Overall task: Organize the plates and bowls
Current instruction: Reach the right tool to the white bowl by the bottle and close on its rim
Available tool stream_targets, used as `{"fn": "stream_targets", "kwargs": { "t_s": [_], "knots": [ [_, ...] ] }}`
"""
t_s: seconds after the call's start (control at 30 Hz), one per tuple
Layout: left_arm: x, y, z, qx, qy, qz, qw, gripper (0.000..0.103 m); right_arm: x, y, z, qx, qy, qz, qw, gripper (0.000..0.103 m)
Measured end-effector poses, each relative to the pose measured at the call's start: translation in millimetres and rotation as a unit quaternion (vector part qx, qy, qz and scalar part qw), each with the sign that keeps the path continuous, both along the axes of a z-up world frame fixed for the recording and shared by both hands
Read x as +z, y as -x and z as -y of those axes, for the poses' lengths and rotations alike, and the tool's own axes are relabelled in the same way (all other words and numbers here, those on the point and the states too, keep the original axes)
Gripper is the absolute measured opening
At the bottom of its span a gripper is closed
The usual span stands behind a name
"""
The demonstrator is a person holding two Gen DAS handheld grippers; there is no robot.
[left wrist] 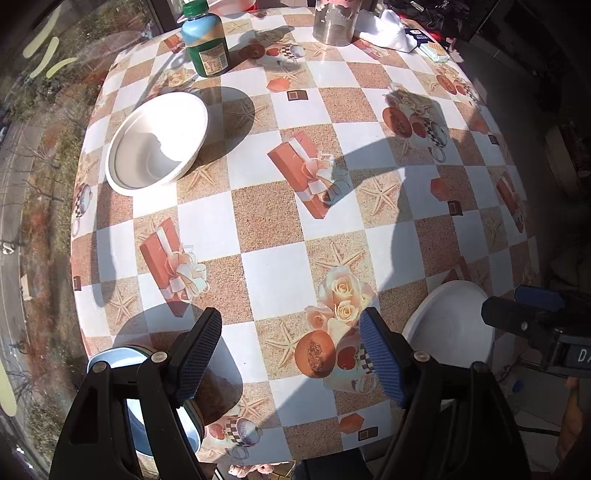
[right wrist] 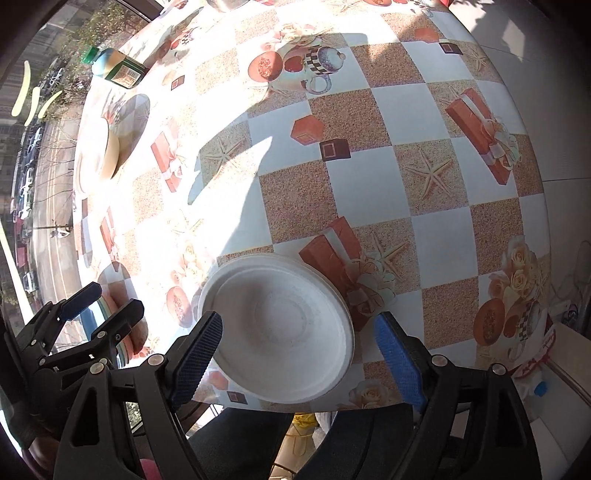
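On the checked tablecloth point(left wrist: 273, 273), a deep white bowl point(left wrist: 155, 144) stands upright at the far left. A blue-rimmed bowl point(left wrist: 110, 362) sits at the near left edge, mostly hidden under my left gripper's left finger. My left gripper point(left wrist: 291, 350) is open above the cloth with nothing between its fingers. A shallow white plate point(right wrist: 280, 332) lies flat by the table's point(right wrist: 369, 184) near edge. My right gripper point(right wrist: 299, 362) hangs open just above it, its pads clear of the rim. From the left wrist view the plate point(left wrist: 450, 325) and right gripper point(left wrist: 517, 308) show at the right.
A green-capped bottle point(left wrist: 205, 40) and a clear glass jar point(left wrist: 334, 22) stand at the far side, with white cloth point(left wrist: 388, 31) beside them. The left gripper point(right wrist: 109, 306) shows at the left over the blue bowl point(right wrist: 88, 321). A window borders the table's left side.
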State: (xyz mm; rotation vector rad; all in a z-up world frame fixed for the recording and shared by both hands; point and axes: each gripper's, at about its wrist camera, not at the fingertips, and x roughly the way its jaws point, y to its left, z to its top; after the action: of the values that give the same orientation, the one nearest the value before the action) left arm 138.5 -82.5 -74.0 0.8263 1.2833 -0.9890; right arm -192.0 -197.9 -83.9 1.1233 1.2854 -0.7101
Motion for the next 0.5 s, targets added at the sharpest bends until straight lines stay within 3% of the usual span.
{"fn": "stream_targets", "kwargs": {
  "t_s": [0.2,0.5],
  "knots": [
    [6.6,-68.0,5.3,0.069,0.015,0.030,0.9970,0.080,21.5,-58.8,7.7,0.027,0.005,0.037,0.999,0.086],
    [-7.6,-156.2,11.0,0.174,0.016,0.051,0.9833,0.080,30.5,-167.1,12.5,0.072,0.021,0.059,0.995,0.086]
  ]
}}
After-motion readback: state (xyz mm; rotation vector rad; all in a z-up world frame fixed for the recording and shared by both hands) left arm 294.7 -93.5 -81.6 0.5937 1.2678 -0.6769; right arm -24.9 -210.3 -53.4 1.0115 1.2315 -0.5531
